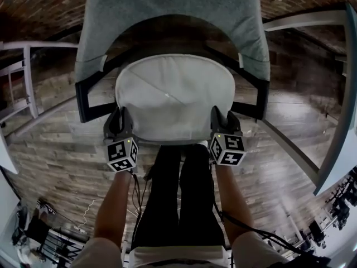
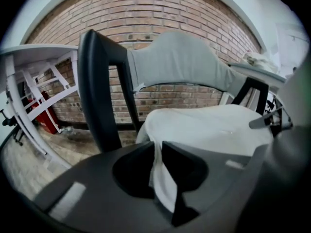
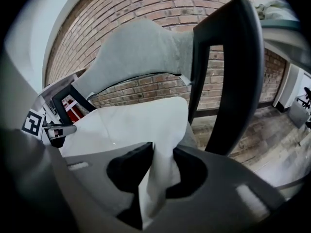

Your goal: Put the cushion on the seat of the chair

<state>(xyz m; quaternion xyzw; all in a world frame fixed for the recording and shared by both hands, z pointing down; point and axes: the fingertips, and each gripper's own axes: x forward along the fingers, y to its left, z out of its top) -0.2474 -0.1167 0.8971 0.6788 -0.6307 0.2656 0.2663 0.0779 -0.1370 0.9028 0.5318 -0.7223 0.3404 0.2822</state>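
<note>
A white cushion [image 1: 173, 96] lies flat on the seat of the grey chair [image 1: 167, 10], between its black arm frames. My left gripper [image 1: 119, 117] grips the cushion's near left corner and my right gripper [image 1: 224, 119] its near right corner. In the left gripper view the cushion [image 2: 209, 125] spreads ahead, and my left gripper [image 2: 156, 147] pinches a thin fold of its fabric. In the right gripper view a thicker bunch of the cushion [image 3: 126, 123] fills the wider gap of my right gripper [image 3: 163, 152] and touches both pads. The grey seat edge [image 3: 191, 137] shows beside it.
The chair's black arm frame [image 2: 95, 91] rises just left of my left gripper, and another [image 3: 228, 67] stands right of my right gripper. White table legs [image 1: 28, 82] stand at left, a white table edge [image 1: 334, 121] at right. A brick wall is behind. The person's legs [image 1: 178, 194] are in front of the seat.
</note>
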